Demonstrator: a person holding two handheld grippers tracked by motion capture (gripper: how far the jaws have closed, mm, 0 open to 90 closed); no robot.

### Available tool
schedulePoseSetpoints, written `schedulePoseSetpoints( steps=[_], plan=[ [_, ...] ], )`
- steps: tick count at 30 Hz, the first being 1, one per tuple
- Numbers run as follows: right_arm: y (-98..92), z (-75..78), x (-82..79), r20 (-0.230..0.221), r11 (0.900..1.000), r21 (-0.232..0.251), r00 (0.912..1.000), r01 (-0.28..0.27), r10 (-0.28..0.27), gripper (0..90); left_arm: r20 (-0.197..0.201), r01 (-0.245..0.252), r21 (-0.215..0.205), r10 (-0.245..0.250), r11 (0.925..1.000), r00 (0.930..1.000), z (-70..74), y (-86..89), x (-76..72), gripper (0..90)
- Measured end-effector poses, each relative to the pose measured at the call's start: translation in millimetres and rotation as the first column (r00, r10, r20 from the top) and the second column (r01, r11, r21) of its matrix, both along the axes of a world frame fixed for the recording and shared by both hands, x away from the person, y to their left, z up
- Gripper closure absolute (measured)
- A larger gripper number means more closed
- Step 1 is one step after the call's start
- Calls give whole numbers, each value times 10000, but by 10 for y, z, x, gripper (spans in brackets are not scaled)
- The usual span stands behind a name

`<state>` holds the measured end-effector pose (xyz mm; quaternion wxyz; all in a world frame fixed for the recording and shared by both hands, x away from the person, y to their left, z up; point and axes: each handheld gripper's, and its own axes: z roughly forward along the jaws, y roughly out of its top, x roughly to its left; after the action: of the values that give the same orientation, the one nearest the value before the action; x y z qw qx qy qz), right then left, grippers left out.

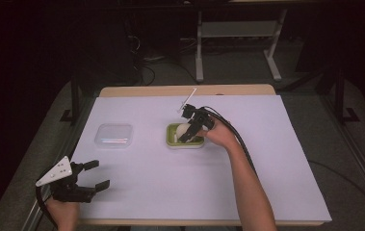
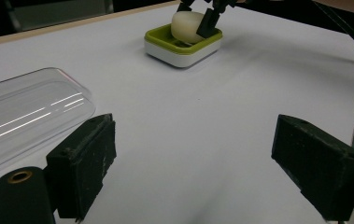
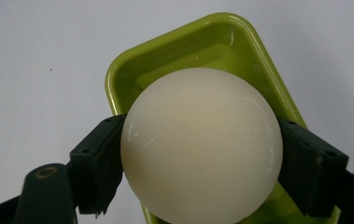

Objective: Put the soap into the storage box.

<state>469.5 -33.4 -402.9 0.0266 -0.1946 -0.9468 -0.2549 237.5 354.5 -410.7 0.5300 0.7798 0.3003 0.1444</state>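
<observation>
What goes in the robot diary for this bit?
right gripper: shut on soap | soap: over green dish | left gripper: open | clear lid: on table

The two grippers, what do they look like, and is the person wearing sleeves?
Both grippers, left and right, are black with blocky rectangular jaws. The left carries a grey three-cornered plate on top. Black cables trail from the right one along the forearm. The forearms show no sleeves.

Open sheet lies between the clear lid and green dish, nothing blocking.
</observation>
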Motion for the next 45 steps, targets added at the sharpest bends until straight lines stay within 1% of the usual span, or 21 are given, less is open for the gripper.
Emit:
schedulePoseSetpoints(
  steps=[6, 35, 43, 45],
  plan=[
    [0, -5, 2, -18, 10000, -61, 10000, 66, -66, 219, 6, -28, -47, 28, 10000, 10000, 0, 1, -1, 132],
    [16, -11, 11, 35, 9999, -172, 10000, -3, 4, 219, 17, -36, -12, 36, 10000, 10000, 3, 6, -2, 132],
    [17, 0, 7, 126, 9998, -169, 9999, 44, -41, 219, 31, -34, 2, 33, 10000, 10000, 4, 7, -1, 132],
    [6, 18, 7, 328, 9999, -101, 9994, 93, -90, 246, 16, -46, -23, 46, 10000, 10000, 3, 3, -2, 132]
  ],
)
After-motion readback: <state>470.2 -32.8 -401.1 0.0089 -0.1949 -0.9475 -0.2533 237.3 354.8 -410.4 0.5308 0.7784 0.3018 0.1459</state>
